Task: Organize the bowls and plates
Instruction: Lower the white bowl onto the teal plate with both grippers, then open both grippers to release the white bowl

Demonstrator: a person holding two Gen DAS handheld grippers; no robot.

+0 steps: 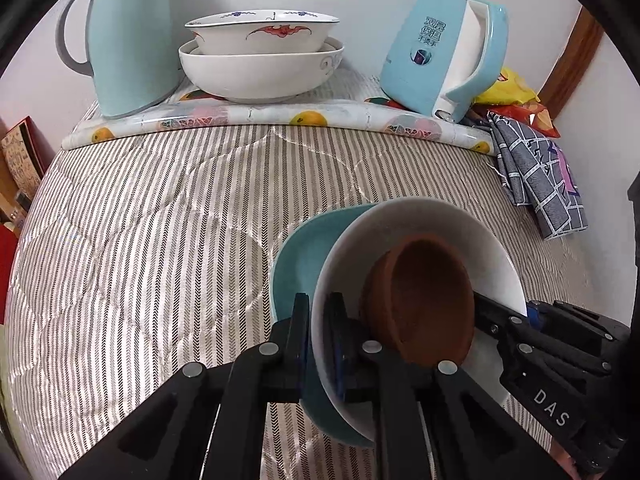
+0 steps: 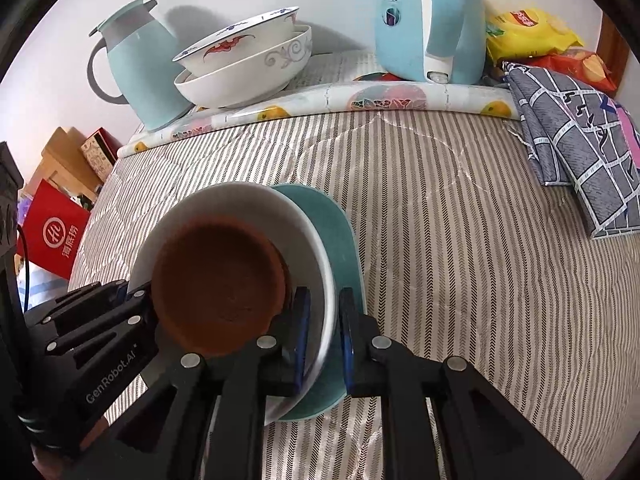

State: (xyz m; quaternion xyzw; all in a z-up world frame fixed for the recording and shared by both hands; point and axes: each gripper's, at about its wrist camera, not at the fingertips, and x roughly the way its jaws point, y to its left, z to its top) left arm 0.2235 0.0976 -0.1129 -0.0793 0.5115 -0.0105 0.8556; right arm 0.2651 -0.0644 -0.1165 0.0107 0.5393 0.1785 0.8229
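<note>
A stack of dishes sits between both grippers: a teal plate (image 1: 294,256) at the bottom, a white bowl (image 1: 404,216) in it, and a brown bowl (image 1: 424,304) inside that. My left gripper (image 1: 318,320) is shut on the stack's left rim, one finger under the teal plate and one inside the white bowl. My right gripper (image 2: 324,316) clamps the opposite rim of the teal plate (image 2: 340,232) and white bowl (image 2: 224,200) the same way, beside the brown bowl (image 2: 220,276). A bat-patterned bowl (image 1: 260,32) rests in a larger white bowl (image 1: 260,76) at the back.
The striped quilted cover (image 1: 160,220) spreads under the stack. On the fruit-patterned ledge (image 1: 248,114) stand a pale green jug (image 1: 128,40) and a blue kettle (image 1: 436,48). A grey checked cloth (image 1: 536,176) and snack bags (image 2: 528,32) lie at the right; a red box (image 2: 56,232) is off the left edge.
</note>
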